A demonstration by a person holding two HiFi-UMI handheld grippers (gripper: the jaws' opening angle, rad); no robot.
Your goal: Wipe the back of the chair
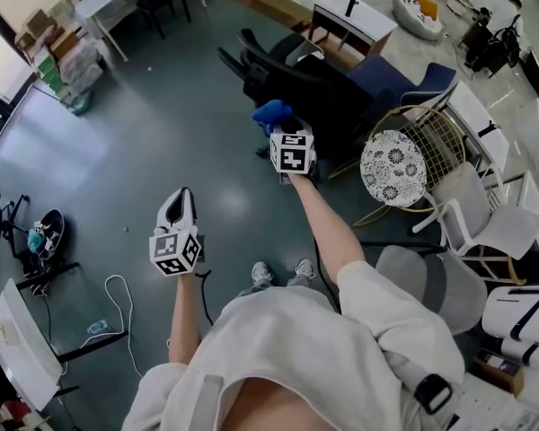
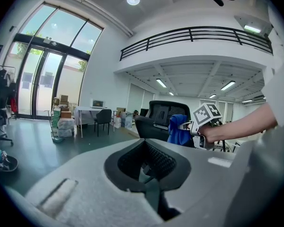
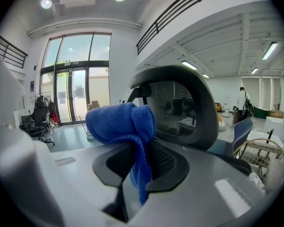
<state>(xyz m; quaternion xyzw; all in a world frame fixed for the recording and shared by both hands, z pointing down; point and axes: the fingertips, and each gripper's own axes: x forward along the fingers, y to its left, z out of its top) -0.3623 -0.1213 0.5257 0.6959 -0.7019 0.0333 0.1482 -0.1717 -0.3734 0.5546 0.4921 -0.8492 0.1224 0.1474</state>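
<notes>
One black office chair [image 1: 310, 83] stood just ahead of the right gripper [image 1: 283, 133], its mesh back facing the jaws. Those jaws were clamped on a blue cloth [image 3: 120, 122], bunched up above them and close to the chair's back; contact couldn't be judged. Back and to the left, the left gripper [image 1: 180, 206] was closed on nothing, over the grey floor [image 1: 162, 124]. Right of the right gripper sat a wire chair [image 1: 427, 142].
</notes>
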